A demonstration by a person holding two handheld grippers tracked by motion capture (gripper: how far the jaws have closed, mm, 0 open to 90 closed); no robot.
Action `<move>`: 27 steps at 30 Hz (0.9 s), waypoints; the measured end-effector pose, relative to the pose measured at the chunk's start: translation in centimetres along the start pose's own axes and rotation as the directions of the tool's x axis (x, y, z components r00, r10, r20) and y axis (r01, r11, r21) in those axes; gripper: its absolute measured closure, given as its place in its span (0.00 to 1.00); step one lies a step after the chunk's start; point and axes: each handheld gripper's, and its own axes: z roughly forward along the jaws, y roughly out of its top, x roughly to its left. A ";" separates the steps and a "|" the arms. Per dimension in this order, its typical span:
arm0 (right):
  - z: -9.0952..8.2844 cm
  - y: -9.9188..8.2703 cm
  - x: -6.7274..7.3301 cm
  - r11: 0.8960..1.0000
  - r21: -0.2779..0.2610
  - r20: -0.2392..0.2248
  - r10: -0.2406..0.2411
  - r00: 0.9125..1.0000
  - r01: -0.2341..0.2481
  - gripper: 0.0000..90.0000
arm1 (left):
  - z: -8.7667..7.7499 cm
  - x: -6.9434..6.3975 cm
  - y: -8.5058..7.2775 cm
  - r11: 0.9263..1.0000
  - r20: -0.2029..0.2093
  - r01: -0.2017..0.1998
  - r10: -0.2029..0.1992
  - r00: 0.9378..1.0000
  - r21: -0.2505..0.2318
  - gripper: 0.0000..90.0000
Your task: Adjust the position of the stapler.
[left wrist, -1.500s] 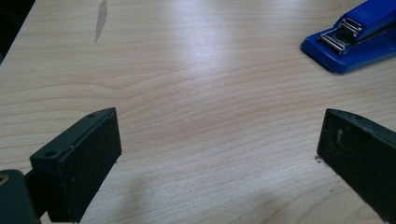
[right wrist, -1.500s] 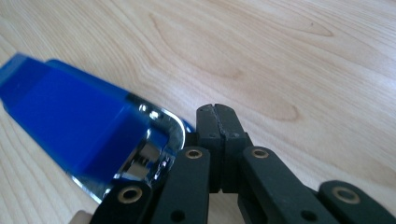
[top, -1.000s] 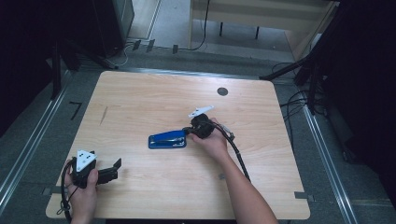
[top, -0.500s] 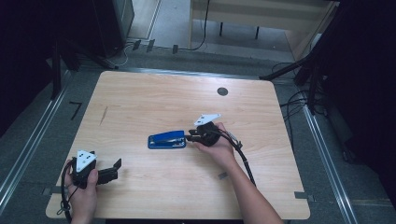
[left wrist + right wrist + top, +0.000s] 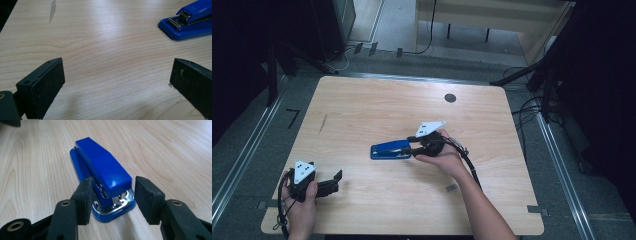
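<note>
Nearest the person, at the front left corner of the bench (image 5: 362,110), the left gripper (image 5: 332,183) rests low over bare wood with its jaws spread wide and nothing between them; in the left gripper view the blue stapler (image 5: 192,18) lies well off ahead of it. Farther in, near the middle of the bench, the right gripper (image 5: 113,198) straddles the hinge end of that stapler, which lies flat on its base with its nose pointing away toward the left side of the bench. The jaws have just been opening: the stapler sits between them, a clear gap shows on one side, and on the other the pad stands just beside the body, so I judge the grasp released. The risk from here is in drawing the hand back. If the close pad is in fact touching the body, I would expect it to drag or swivel the light stapler off its spot. Lifting before the jaws are clear could tip the rear end up. The trailing cable (image 5: 469,167) runs near the forearm and could snag too.
</note>
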 end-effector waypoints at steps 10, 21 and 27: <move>2.6 0.7 -0.1 0.999 0.042 -0.039 -0.029 0.999 0.031 0.61 | 0.0 0.1 0.0 1.000 0.005 0.002 -0.002 1.000 -0.001 0.00; 1.6 0.1 1.4 0.998 0.056 -0.043 0.013 0.999 -0.011 0.68 | 0.0 0.0 0.0 1.000 0.001 -0.003 0.003 1.000 0.000 0.00; 1.1 -0.5 3.7 0.998 0.064 -0.011 0.000 1.000 0.001 0.73 | 0.1 -0.1 0.0 1.000 -0.002 -0.008 0.008 1.000 0.002 0.00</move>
